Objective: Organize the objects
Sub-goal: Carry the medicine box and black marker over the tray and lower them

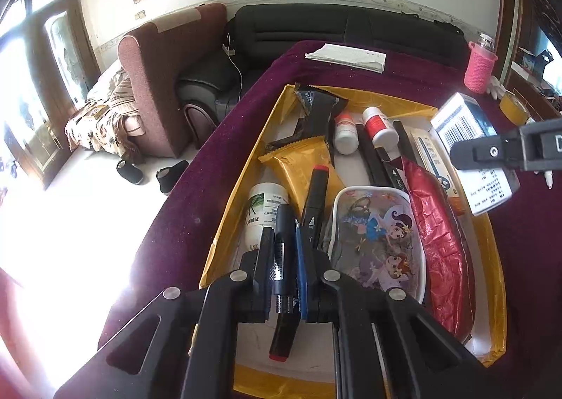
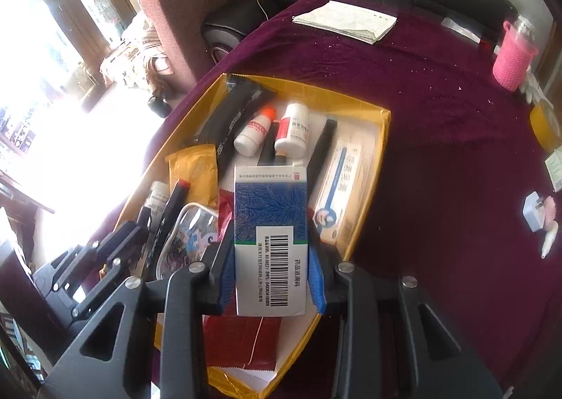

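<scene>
Both tilted down over tray (image 2: 383, 124): left tool (image 1: 285, 258) clamps marker (image 1: 282, 279), right tool (image 2: 270, 258) box (image 2: 270, 240).

The tray (image 2: 381, 124) sits on the cloth-covered table (image 2: 439, 117), with folded papers (image 2: 346, 21) behind it. Inside, two pill bottles (image 2: 272, 132) lie at the back and a cartoon pouch (image 1: 377, 240) lies nearer, a snack packet (image 1: 439, 240) just right of it

Right hand-held gripper (image 2: 270, 270) clamps blue-white medicine box (image 2: 270, 237), barcode up, above yellow tray (image 2: 381, 139). Inside tray: two white bottles (image 2: 272, 133), cartoon pouch (image 2: 186, 240). Left hand-held gripper (image 2: 140, 223) at tray's left edge, apparently holding a marker.
</scene>
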